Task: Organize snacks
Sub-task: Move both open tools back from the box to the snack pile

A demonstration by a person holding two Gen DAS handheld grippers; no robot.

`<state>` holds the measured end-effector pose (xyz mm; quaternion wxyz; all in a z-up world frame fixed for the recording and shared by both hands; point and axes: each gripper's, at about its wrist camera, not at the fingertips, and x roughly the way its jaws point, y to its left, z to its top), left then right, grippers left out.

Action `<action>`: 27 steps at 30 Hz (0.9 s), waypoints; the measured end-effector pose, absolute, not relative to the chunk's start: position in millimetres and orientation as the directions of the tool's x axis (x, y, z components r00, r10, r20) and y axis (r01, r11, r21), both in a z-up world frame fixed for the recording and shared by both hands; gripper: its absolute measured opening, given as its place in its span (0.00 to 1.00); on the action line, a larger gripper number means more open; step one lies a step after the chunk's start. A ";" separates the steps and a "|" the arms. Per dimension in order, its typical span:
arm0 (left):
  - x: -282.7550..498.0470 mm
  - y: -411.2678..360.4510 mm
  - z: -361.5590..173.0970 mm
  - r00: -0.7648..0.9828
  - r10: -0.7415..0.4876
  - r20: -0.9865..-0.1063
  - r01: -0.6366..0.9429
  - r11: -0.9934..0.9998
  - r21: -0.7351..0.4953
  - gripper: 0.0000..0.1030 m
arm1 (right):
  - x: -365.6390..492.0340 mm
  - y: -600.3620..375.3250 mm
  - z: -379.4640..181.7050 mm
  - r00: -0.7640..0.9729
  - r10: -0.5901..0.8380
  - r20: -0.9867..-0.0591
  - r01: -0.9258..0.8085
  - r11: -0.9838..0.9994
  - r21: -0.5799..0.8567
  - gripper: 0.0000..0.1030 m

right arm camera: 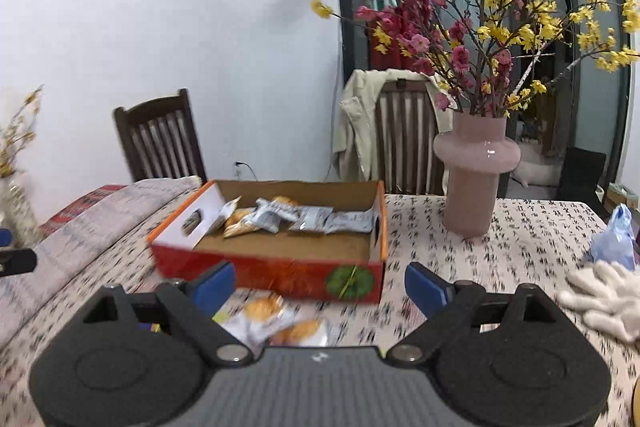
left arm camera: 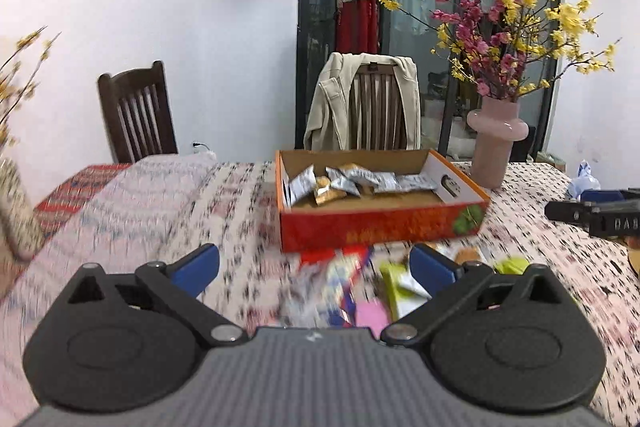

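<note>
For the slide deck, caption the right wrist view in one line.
Open right hand-held gripper hovering over loose snack packets, facing the red box of silver packets.

Box (right arm camera: 280,273) open-topped — vase (right arm camera: 474,183) crowds its right side.

Ahead and to the right of the tongs, a pink vase (right arm camera: 474,183) stands upright on the counter (right arm camera: 500,251), which is covered with a pale cloth printed in black characters. The vase holds tall branches of yellow and dark pink blossoms (right arm camera: 492,15). Behind it, a wooden chair (right arm camera: 408,139) has a beige jacket (left arm camera: 332,103) draped over its back. A second dark wooden chair (left arm camera: 138,115) stands far ahead to the left, against the white wall. At the right edge, a white glove (right arm camera: 604,297) lies on the cloth, with a crumpled blue plastic bag (right arm camera: 616,239) just beyond it.
</note>
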<state>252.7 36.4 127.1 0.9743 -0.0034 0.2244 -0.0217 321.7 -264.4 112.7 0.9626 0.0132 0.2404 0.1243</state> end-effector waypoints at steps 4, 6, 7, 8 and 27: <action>203.1 23.3 101.0 0.916 -0.006 -0.402 0.008 1.000 0.003 1.00 | 267.0 -261.2 91.5 0.857 0.271 -0.439 -0.265 0.961 0.077 0.94; 179.1 18.4 86.9 0.923 0.017 -0.386 -0.017 1.000 0.003 1.00 | 240.4 -260.3 79.4 0.859 0.282 -0.428 -0.268 0.959 0.093 0.95; 170.0 17.2 80.5 0.923 0.017 -0.384 -0.019 1.000 -0.001 1.00 | 227.7 -258.8 72.7 0.858 0.284 -0.427 -0.273 0.958 0.088 0.95; 160.7 15.3 72.6 0.919 0.022 -0.393 -0.024 1.000 0.000 1.00 | 214.2 -256.8 65.4 0.860 0.282 -0.426 -0.277 0.958 0.075 0.95; 147.1 12.6 31.8 0.862 0.020 -0.507 -0.011 1.000 0.020 1.00 | 133.4 -243.3 1.4 0.852 0.276 -0.445 -0.307 0.952 0.002 0.96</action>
